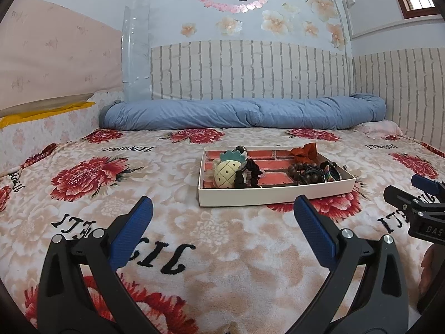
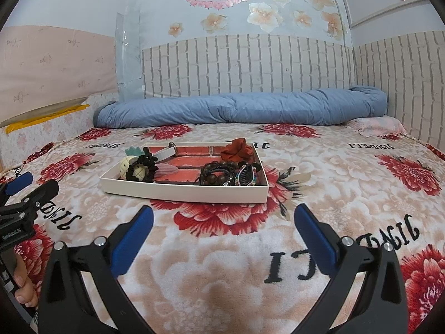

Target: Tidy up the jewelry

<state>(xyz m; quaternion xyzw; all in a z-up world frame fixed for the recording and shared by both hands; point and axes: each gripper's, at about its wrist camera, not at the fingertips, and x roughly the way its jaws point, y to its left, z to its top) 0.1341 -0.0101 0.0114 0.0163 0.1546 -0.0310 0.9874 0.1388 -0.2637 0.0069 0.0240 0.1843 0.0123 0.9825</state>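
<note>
Nearest us, the left claw [image 1: 222,217] and the right claw [image 2: 222,222] both hang with jaws wide apart over the floral blanket [image 1: 172,250], gripping nothing. Ahead on the bed sits the white tray [image 1: 275,193], its floor printed like red brick, holding the jewelry: a pineapple charm [image 1: 225,173], a black scrunchie [image 1: 249,174], a wooden bead bracelet [image 1: 301,171] and a rust-red scrunchie [image 1: 304,149]. Only the right view shows us a silver bangle [image 2: 169,151] at the tray's back. The blanket reads "JINGCLI" in black; the left claw's body, seen from the right view, reads "GenRobot.AI".
</note>
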